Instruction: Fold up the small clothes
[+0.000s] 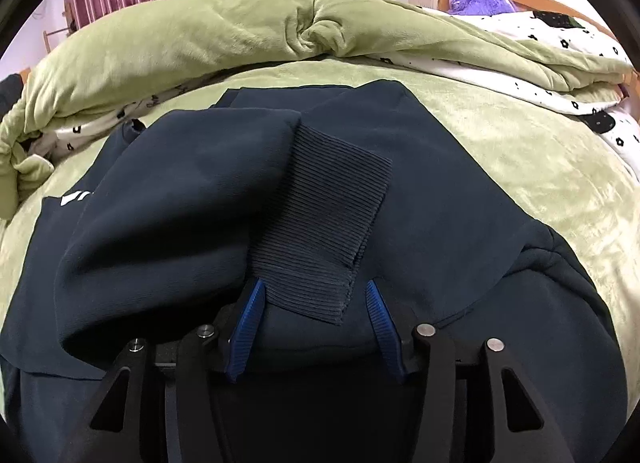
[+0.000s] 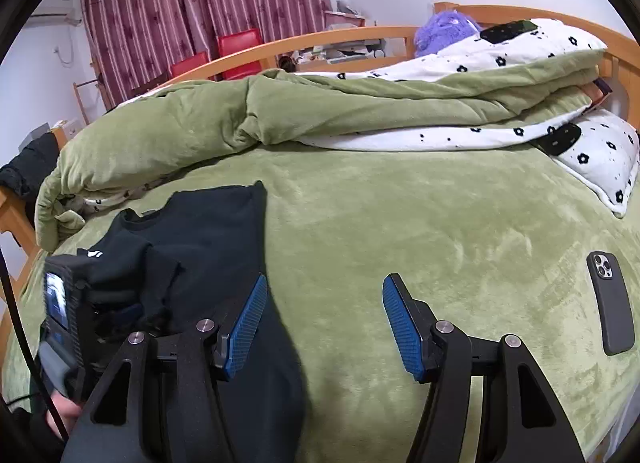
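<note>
While spread across the green blanket (image 2: 400, 223), navy sweatshirt (image 1: 440, 203) with one sleeve (image 1: 180, 191) folded over the body, ribbed cuff (image 1: 328, 223) lying diagonal between the blue pads (image 1: 250, 327) of the left gripper (image 1: 314, 295). Jaws parted either side of the cuff, not closed on it. Right gripper (image 2: 324, 295) wide open above bare blanket, holding nothing, left pad (image 2: 246, 323) over the sweatshirt's edge. Black phone (image 2: 610, 303) face down to the right. Rumpled duvet (image 2: 280, 111) heaped behind; purple plush (image 2: 440, 31) by the headboard (image 2: 520, 13).
</note>
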Demonstrator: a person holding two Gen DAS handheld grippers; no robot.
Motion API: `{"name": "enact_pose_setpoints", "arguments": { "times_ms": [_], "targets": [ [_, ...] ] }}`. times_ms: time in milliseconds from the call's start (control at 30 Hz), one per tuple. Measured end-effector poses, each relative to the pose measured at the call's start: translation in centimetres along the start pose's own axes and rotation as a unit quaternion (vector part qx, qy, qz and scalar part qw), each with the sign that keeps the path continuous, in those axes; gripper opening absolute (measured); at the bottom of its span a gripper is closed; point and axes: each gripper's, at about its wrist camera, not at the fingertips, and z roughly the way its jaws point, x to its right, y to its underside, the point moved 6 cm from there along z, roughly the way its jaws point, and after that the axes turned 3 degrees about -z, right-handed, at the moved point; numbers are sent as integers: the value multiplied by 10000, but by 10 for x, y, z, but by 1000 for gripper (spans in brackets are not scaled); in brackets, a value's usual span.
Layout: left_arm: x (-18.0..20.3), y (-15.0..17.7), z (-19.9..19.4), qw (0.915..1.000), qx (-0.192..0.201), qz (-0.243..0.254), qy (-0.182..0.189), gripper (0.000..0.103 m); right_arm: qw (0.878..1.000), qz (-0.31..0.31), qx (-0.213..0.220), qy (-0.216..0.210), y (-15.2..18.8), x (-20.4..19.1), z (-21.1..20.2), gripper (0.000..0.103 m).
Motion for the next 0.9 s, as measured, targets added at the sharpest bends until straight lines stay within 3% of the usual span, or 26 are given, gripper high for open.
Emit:
{"name": "enact_pose_setpoints", "arguments": {
  "times_ms": [33,133,200,400,600,833,900],
  "targets": [
    [-2,-2,-1,10000,28,-48,15,34,10000,1,12,-5,-1,-2,-2,60],
    [-10,-9,-9,9993,114,-231,279,19,10000,19,39,-14,-5,-8,-9,60],
    [-22,-16,-24,9972,277,-468,516,18,9999,19,94,-45,-9,-11,-16,60],
    [-76,-45,-75,9891,751,-1093,635,18,9994,163,219,-207,-20,-26,-34,60],
    [-154,-47,-112,9847,952,-1448,161,16,9982,185,279,-489,-31,-64,-38,60],
    [-240,1,-102,9836,352,-1670,-591,21,9975,-205,208,-640,-28,-119,-29,60],
    [-260,16,-98,9814,266,-1815,-565,24,9971,-320,208,-655,-26,-130,-29,60]
  ]
}}
